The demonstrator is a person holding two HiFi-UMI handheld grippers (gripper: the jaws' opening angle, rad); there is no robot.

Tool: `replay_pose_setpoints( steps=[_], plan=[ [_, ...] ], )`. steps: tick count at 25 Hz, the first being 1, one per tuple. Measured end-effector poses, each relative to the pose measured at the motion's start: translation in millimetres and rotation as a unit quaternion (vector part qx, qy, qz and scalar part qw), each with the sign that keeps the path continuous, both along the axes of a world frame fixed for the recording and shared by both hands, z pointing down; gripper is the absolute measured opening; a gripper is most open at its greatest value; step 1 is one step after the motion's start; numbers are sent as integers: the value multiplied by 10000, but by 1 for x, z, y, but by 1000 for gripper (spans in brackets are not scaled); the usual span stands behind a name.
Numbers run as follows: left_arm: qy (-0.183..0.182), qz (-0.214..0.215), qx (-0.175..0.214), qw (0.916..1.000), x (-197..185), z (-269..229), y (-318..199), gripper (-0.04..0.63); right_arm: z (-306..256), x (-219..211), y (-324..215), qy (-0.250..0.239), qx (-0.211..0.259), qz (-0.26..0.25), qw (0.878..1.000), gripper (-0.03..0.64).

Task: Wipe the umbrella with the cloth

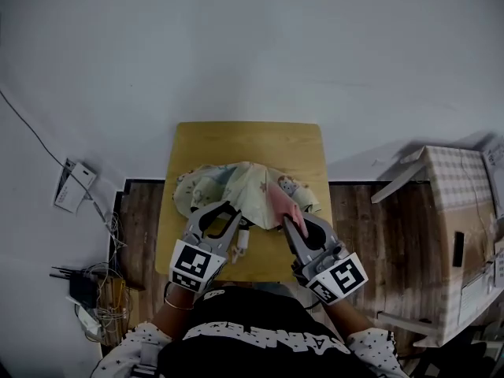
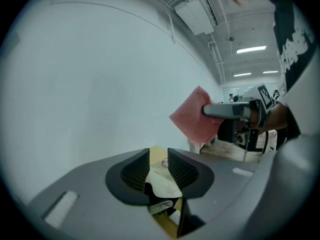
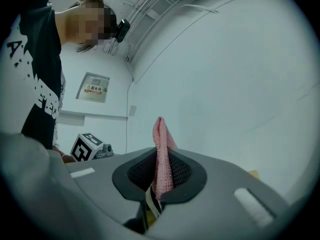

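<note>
The umbrella point(image 1: 228, 189) lies collapsed and rumpled at the centre of the head view, on a small wooden table point(image 1: 244, 136). Its fabric is pale cream-yellow with a faint pastel print, bunched in loose folds running left to right. The cloth point(image 1: 282, 203) is a small pink piece with a knobbly weave. It stands upright just right of centre, overlapping the umbrella's right part, pinched flat between the closed jaws of the right gripper point(image 1: 293, 223).

One pale patterned fabric umbrella point(image 1: 228, 186), one pink woven cloth point(image 1: 280, 201), two grey tools: left tool point(image 1: 223, 211), right tool point(image 1: 300, 224); one yellow wooden tabletop point(image 1: 244, 140), one cardboard box point(image 1: 461, 242).
</note>
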State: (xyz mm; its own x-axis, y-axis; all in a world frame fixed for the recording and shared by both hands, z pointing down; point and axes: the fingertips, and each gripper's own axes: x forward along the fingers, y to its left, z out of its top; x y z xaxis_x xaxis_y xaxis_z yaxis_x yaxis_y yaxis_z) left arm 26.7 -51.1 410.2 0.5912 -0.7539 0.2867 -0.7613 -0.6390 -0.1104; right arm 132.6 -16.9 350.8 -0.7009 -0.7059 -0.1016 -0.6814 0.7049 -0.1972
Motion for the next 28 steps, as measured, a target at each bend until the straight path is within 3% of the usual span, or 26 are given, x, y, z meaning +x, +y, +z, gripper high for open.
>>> replay_pose_setpoints(
  steps=[5,12,13,14,15,28],
  plan=[
    [-292,-415,-312,9982,-5,26,-10,119,10,7,-17,-97,-89,-132,9998,29],
    [-368,-715,-885,9928,-24,71,-26,144,26,-1,-36,62,-269,-22,9996,29],
    [-299,-771,-1014,9914,-27,78,-29,112,29,-2,-38,115,-292,26,9995,29],
    [-196,-814,-1117,9902,-30,82,-33,23,31,-4,-40,180,-311,69,9993,29],
    [-95,-824,-1195,9894,-33,83,-36,3,33,-5,-42,246,-331,113,9991,29],
    [79,-426,-1353,9899,-41,74,-37,2,76,-24,-90,767,-506,467,9947,29]
  ],
)
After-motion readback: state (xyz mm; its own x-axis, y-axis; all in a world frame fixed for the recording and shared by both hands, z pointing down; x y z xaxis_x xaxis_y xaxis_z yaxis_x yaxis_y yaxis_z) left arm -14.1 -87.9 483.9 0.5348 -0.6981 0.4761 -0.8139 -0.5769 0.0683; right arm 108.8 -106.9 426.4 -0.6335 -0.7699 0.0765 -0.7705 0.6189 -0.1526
